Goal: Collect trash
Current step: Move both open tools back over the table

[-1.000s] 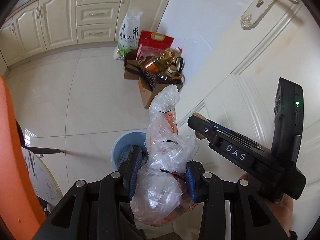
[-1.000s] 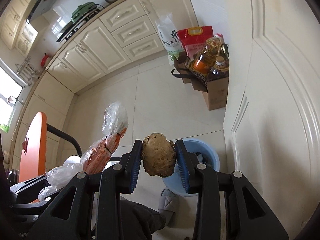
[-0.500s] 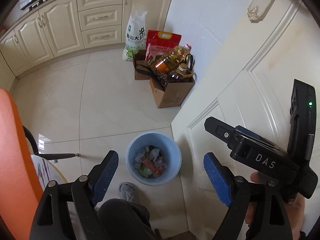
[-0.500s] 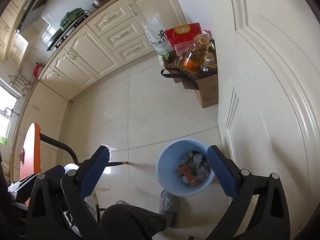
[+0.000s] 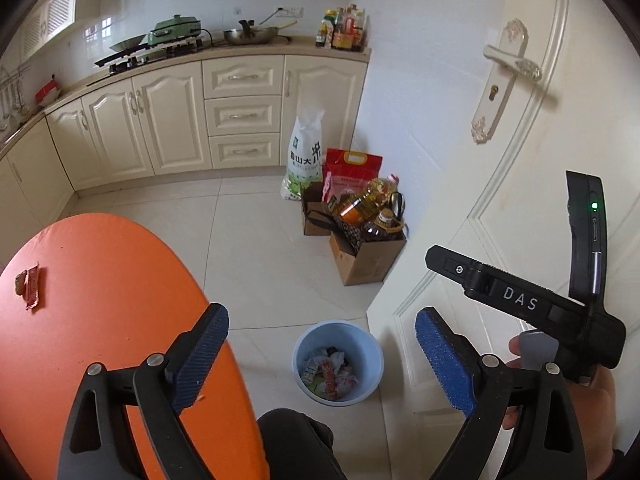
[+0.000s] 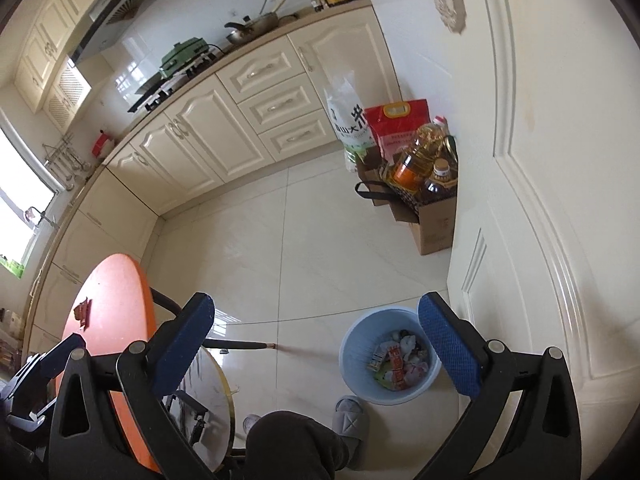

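Two grippers' fingers spread empty, left (image 5: 320, 360), right (image 6: 316, 352), wrapper (image 5: 29, 287) lengthwise away on table (image 5: 100, 280)

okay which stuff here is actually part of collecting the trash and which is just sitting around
Part of the job:
blue bin, holding trash
red wrapper on the orange table
left gripper and right gripper, jaws open

Just sitting around:
rice bag
oil bottles
cardboard box
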The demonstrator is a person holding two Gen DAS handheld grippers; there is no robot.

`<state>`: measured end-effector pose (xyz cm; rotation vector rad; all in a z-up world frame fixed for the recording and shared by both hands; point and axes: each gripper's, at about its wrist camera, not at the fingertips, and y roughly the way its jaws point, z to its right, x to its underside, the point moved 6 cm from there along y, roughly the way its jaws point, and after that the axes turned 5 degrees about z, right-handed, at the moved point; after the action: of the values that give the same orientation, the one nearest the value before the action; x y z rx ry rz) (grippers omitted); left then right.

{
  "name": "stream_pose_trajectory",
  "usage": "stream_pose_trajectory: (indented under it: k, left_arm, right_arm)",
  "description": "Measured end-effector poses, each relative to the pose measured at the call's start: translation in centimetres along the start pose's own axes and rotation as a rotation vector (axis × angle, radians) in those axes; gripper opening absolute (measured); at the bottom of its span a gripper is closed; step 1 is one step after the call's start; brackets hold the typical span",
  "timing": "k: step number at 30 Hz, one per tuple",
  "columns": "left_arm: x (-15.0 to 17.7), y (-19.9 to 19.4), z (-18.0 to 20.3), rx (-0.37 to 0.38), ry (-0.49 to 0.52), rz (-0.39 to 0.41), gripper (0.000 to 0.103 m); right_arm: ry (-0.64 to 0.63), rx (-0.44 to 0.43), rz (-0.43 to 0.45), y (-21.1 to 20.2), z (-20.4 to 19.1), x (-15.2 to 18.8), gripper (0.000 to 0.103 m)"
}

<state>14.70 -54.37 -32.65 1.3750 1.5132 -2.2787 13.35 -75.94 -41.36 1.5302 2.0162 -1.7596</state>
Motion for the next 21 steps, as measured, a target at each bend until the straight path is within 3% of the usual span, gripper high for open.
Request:
stream_pose_trajectory:
  k: [12,21]
  left_arm:
    - [4.5,-15.4,-9.0,-0.132,-0.125,0.195,0.096]
    - [10.8,-24.8,-13.8,-0.26,-0.23,0.282,0.097]
  right_arm:
    - [-0.193,-0.139,0.113,-6.8,-14.2,0.5,0.103]
    - [-0.329,-0.227,0.161,-9.9,-24.2,3.6,0.103]
